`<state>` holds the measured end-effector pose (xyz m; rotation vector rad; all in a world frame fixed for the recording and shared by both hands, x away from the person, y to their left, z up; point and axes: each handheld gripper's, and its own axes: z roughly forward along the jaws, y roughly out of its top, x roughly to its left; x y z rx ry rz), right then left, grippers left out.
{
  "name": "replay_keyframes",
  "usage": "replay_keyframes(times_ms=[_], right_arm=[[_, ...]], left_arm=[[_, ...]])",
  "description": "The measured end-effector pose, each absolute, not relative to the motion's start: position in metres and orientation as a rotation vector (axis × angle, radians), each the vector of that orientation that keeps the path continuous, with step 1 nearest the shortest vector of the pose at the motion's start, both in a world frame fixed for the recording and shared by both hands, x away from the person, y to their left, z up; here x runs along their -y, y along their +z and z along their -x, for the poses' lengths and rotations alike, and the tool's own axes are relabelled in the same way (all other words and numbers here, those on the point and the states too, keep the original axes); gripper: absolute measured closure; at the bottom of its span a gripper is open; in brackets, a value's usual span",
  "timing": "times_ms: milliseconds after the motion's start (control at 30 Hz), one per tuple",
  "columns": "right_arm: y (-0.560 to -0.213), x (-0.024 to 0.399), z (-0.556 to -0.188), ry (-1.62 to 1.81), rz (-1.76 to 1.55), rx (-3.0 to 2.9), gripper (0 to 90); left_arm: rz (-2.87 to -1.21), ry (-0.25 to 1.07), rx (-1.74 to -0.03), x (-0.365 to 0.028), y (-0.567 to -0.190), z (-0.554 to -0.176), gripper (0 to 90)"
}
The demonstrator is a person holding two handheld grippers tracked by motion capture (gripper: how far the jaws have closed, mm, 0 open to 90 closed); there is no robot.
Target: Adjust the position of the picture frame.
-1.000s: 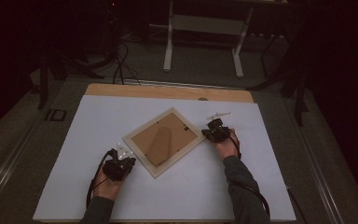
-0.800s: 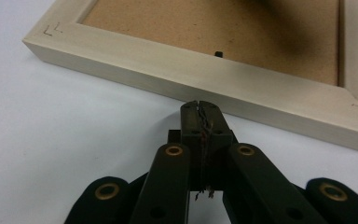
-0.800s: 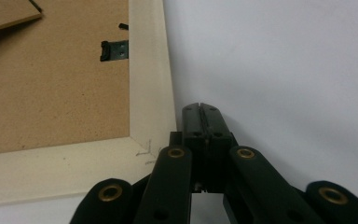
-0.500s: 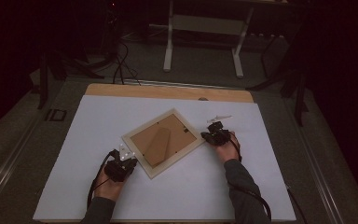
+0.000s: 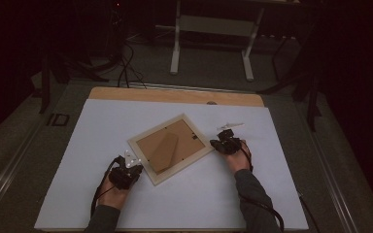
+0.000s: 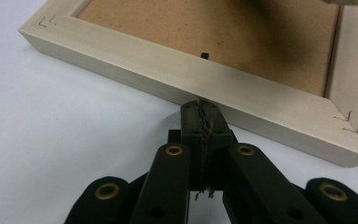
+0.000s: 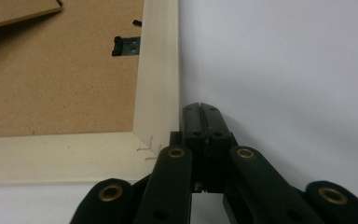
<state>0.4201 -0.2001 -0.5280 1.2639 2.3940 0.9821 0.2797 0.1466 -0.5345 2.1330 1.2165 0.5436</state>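
Two black grippers flanked a pale wooden picture frame (image 5: 171,147) that lay face down and turned askew on a smooth white sheet (image 5: 92,121) covering the table. The frame was a flat rectangle of light, painted-looking wood with mitred corners, each corner joint pinned by small metal staples. Its back was a matte brown fibreboard panel (image 6: 205,32), fine-grained and slightly speckled, with a stand flap of the same board lying on it. A small dark metal tab (image 7: 126,45) sat on the panel at the inner edge of the wood.

From above, the left gripper (image 5: 132,165) sat at the frame's near left edge and the right gripper (image 5: 218,144) at its right corner. In the left gripper view, the left gripper's jaws stood pressed together, their ridged inner faces meshed in a wavy seam with nothing between them, and the tip touched or very nearly touched the frame's outer side face. In the right gripper view, the right gripper's jaws were likewise fully closed and empty, the tip lying just beside the frame's corner on the white sheet, close against the outer edge. Both jaw arms were glossy black plastic with round brass-coloured rivets. A strip of bare light wood (image 5: 175,95) showed along the table's far edge.
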Motion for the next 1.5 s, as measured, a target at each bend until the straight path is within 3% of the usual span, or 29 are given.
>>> replay_keyframes(times_ms=[1500], right_arm=[[-0.531,0.220,-0.384,1.045,-1.309,-2.388,90.0]], left_arm=[[-2.152,0.518,-1.269,-0.141,-0.531,-0.292,90.0]])
